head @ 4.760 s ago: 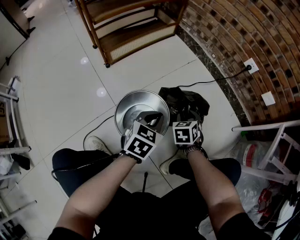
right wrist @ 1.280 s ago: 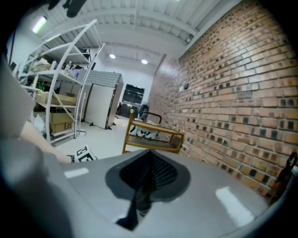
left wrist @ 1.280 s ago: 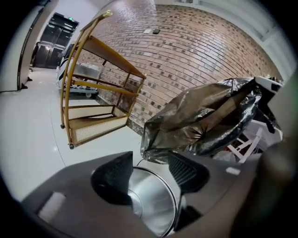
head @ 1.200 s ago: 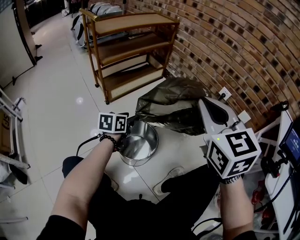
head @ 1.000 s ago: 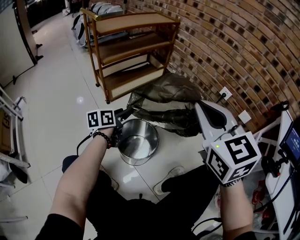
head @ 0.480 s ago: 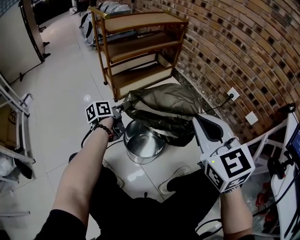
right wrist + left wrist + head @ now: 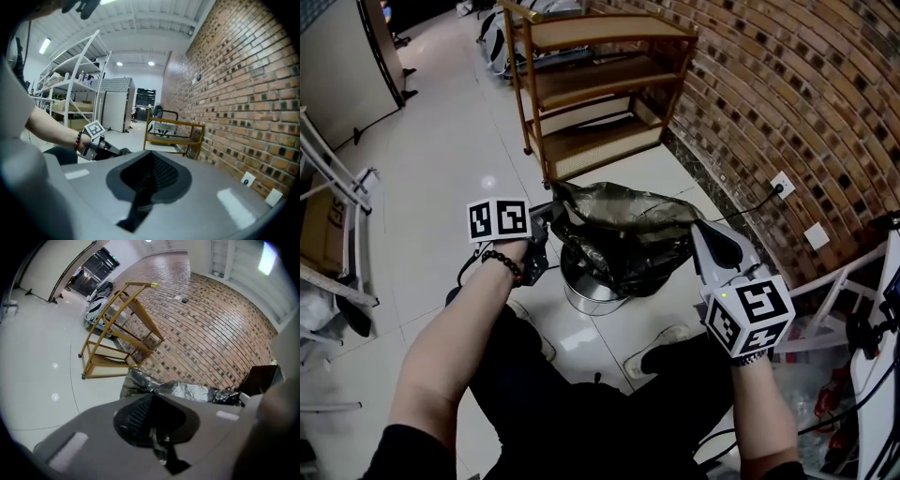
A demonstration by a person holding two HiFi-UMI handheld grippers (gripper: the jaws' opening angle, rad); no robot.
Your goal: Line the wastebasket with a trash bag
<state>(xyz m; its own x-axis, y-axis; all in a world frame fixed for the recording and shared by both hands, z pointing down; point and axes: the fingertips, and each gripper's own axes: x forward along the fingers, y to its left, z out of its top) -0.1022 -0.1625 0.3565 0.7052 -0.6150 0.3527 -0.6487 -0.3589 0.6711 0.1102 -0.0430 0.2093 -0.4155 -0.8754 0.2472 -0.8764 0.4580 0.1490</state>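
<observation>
A black trash bag (image 7: 623, 234) hangs stretched between both grippers, over a round metal wastebasket (image 7: 589, 298) on the floor. Only the basket's lower wall shows under the bag. My left gripper (image 7: 546, 223) is shut on the bag's left edge. In the left gripper view a sliver of film sits pinched between the closed jaws of the left gripper (image 7: 154, 401), and the bag (image 7: 187, 391) stretches away beyond them. My right gripper (image 7: 698, 230) is shut on the bag's right edge. A dark strip of film shows in the seam of the right gripper (image 7: 151, 157).
A wooden shelf cart (image 7: 600, 84) stands behind the basket. The brick wall (image 7: 787, 94) with a wall socket (image 7: 783, 184) runs along the right. A white rack (image 7: 337, 187) stands at the left and a white frame (image 7: 844, 281) at the right. The person's shoe (image 7: 661, 342) is beside the basket.
The bag has come down from above and now drapes over the basket. The right gripper sank with it. The left gripper left the basket's rim, rose and closed on the bag's left edge.
</observation>
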